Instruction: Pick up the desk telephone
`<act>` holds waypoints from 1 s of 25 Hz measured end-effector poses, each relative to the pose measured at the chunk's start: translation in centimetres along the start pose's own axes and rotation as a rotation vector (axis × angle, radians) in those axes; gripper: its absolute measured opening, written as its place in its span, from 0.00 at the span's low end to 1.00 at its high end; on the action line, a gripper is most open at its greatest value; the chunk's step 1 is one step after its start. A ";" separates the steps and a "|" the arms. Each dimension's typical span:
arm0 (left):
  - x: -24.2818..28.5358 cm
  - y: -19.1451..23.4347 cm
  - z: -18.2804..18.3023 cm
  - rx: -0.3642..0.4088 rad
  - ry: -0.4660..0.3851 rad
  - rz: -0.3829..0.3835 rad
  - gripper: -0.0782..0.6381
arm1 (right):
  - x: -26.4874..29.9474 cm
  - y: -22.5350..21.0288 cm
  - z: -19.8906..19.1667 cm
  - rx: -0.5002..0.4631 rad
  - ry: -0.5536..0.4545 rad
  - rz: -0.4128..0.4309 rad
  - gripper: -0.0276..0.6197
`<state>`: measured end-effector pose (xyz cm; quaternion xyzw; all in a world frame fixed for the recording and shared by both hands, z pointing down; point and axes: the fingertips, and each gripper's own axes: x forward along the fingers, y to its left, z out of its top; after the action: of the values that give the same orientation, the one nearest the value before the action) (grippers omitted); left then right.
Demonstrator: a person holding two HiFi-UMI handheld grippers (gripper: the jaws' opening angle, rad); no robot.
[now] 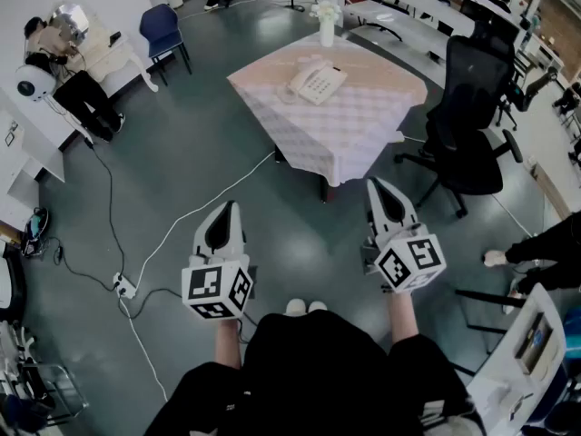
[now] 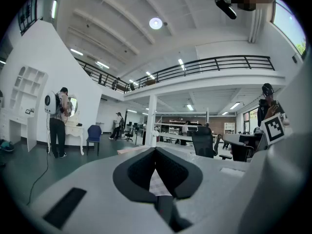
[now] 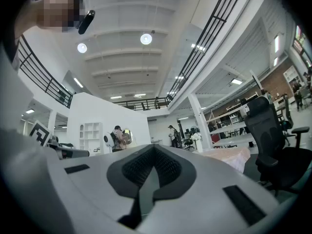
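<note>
A white desk telephone (image 1: 316, 83) lies on a table with a pale checked cloth (image 1: 349, 130) some way ahead of me, with a white vase of flowers (image 1: 326, 22) behind it. My left gripper (image 1: 232, 209) and right gripper (image 1: 377, 187) are held level over the floor, well short of the table, both shut with nothing between the jaws. In the left gripper view the jaws (image 2: 155, 151) meet at the tips and the table edge (image 2: 127, 150) shows just beyond. The right gripper view has its shut gripper (image 3: 154, 149) pointing left of the table (image 3: 233, 156).
A black office chair (image 1: 468, 116) stands right of the table. White cables (image 1: 195, 213) and a power strip (image 1: 123, 286) lie on the green floor at left. A blue chair (image 1: 162, 31), a white desk and a person with a backpack (image 1: 56, 69) are far left. Another person's leg (image 1: 536, 245) is at right.
</note>
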<state>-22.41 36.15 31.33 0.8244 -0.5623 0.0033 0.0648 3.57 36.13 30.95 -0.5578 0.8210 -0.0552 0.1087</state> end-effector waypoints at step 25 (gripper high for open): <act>-1.8 -0.1 -1.7 -0.028 0.033 0.071 0.11 | -0.7 -1.0 -1.5 0.001 0.030 -0.016 0.03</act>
<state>-22.84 38.07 32.83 0.8029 -0.5899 0.0114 0.0853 4.38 36.38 32.69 -0.5634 0.8179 -0.0649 0.0964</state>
